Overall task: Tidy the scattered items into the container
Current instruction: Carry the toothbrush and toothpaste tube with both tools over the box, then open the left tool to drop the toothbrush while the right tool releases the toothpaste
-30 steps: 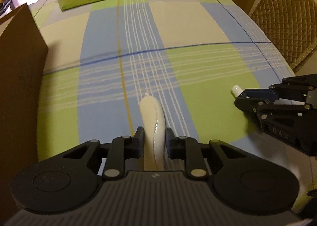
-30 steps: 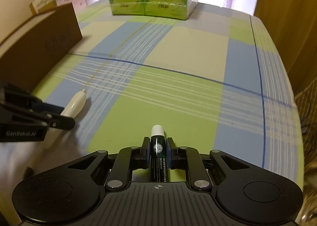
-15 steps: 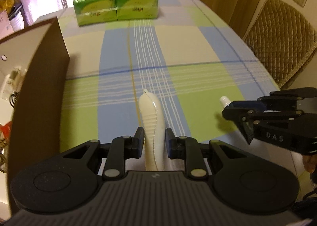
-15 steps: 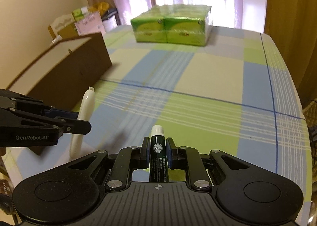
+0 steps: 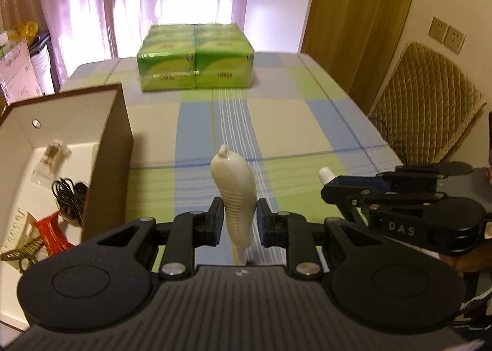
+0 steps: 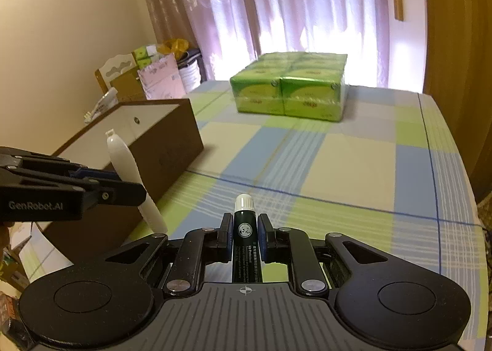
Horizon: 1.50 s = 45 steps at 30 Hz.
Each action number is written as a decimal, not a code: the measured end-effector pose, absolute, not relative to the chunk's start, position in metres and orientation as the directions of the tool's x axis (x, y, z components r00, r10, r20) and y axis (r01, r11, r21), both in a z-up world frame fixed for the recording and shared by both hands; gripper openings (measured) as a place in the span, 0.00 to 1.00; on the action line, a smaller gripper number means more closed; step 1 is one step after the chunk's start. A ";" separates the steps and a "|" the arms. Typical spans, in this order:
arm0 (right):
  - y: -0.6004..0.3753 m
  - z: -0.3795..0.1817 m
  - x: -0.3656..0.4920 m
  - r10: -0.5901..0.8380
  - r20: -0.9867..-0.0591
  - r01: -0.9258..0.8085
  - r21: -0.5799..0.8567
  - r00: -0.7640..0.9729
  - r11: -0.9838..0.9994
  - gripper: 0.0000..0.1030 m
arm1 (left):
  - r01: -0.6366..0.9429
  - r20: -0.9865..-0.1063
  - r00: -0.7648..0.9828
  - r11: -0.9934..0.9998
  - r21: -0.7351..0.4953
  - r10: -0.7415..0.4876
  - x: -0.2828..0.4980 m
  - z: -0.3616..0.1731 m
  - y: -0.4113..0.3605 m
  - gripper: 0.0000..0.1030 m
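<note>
My left gripper (image 5: 237,218) is shut on a cream-white ribbed handle-shaped item (image 5: 234,188), held above the checked tablecloth. That item (image 6: 123,163) also shows in the right wrist view, clamped in the left gripper (image 6: 123,189) beside the box. My right gripper (image 6: 245,235) is shut on a dark green tube with a white cap (image 6: 244,228); its cap (image 5: 324,174) pokes out of the right gripper (image 5: 333,189) in the left wrist view. The brown open box (image 5: 113,148) stands at the left, white inside, holding a black cable, a red item and a small packet.
A green shrink-wrapped pack of tissues (image 5: 195,59) sits at the table's far end before the curtains. A quilted chair (image 5: 427,99) stands to the right of the table (image 6: 353,166). Cartons and bags (image 6: 138,74) are stacked beyond the box by the wall.
Both grippers have risen with their items and tilted up, so the curtains and far wall come into view. The inside of the box now shows in the left wrist view.
</note>
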State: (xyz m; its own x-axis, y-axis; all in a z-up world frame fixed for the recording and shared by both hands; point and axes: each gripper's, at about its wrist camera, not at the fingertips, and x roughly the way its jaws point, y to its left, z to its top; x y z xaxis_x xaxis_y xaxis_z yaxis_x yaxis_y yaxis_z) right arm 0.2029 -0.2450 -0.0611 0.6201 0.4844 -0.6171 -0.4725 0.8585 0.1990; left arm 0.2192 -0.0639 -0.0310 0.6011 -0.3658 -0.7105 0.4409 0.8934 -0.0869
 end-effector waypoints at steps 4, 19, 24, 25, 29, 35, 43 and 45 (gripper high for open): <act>-0.237 -0.051 0.203 0.502 -0.595 -0.488 0.200 0.628 0.849 0.18 | 0.438 -0.683 0.624 0.894 -0.097 -0.379 0.217 -0.017 -0.056 0.17; -0.172 -0.002 0.212 0.647 -0.463 -0.600 0.268 0.606 0.754 0.18 | 0.377 -0.543 0.759 0.922 -0.084 -0.360 0.206 0.055 0.015 0.18; -0.128 0.008 0.216 0.708 -0.424 -0.646 0.308 0.565 0.699 0.18 | 0.312 -0.522 0.804 0.949 -0.037 -0.285 0.204 0.072 0.056 0.17; -0.120 0.010 0.216 0.718 -0.417 -0.653 0.314 0.558 0.690 0.18 | 0.298 -0.521 0.810 0.954 -0.028 -0.268 0.205 0.074 0.065 0.17; -0.084 0.010 0.215 0.754 -0.404 -0.679 0.341 0.518 0.650 0.18 | 0.246 -0.534 0.820 0.969 0.002 -0.207 0.208 0.077 0.101 0.17; -0.035 -0.010 0.212 0.763 -0.451 -0.676 0.376 0.464 0.634 0.18 | 0.215 -0.579 0.799 0.976 0.030 -0.159 0.215 0.064 0.150 0.18; 0.006 -0.056 0.214 0.694 -0.571 -0.607 0.381 0.439 0.698 0.18 | 0.251 -0.683 0.716 0.966 0.056 -0.147 0.234 0.024 0.189 0.18; 0.010 -0.065 0.214 0.673 -0.595 -0.591 0.372 0.440 0.716 0.18 | 0.266 -0.709 0.689 0.962 0.058 -0.148 0.242 0.012 0.195 0.18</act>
State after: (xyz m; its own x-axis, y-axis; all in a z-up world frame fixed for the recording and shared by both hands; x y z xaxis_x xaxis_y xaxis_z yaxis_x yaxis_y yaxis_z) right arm 0.2138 0.0102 -0.0648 0.4401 0.6726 -0.5949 -0.5915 0.7156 0.3715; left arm 0.2417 0.1948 0.0124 0.6894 -0.1481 -0.7091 0.2661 0.9622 0.0578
